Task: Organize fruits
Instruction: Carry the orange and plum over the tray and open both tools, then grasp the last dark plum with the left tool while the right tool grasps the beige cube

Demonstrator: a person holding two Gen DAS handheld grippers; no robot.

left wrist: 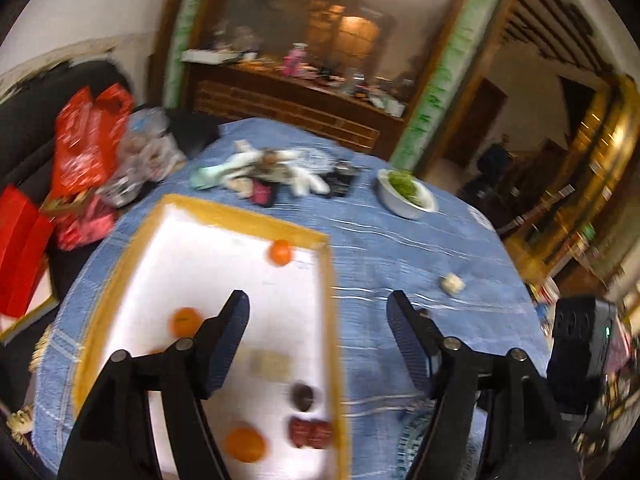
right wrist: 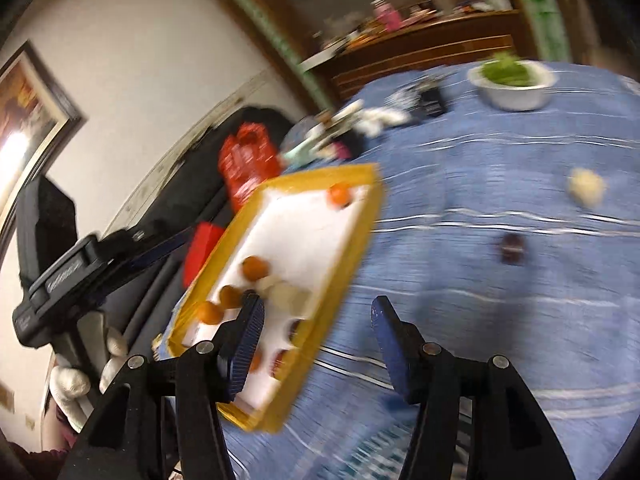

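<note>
- Left gripper (left wrist: 318,316) hangs above the tray's right rim with its jaws spread apart and nothing between them; right gripper (right wrist: 318,318) is likewise released and empty, over the bench just right of the tray. No earlier picture is at hand, and both views are smeared by motion.
- Bench (left wrist: 420,248), covered with a blue cloth with thin white stripes, carries everything else.
- Tray (left wrist: 248,220), rectangular with a yellow rim and white floor, lies on the left part of the bench.
- White bowl (right wrist: 514,94) with green stuff in it stands at the far side, well apart from the tray.
- A heap of pale and dark odds and ends (left wrist: 276,178) lies on the cloth beyond the tray's far edge; too blurred to name.
- Oranges are inside the tray: one (left wrist: 281,252) near its far right corner, one (left wrist: 185,322) beside the left finger of the left gripper, one (left wrist: 245,445) at the near end.
- Two reddish-brown fruits (left wrist: 311,433) lie touching by the tray's right rim, with a darker round one (left wrist: 302,396) just beyond them.
- A pale lump (right wrist: 586,186) lies on the bare cloth right of the tray.
- A small dark fruit (right wrist: 513,249) lies on the cloth between the tray and that lump.
</note>
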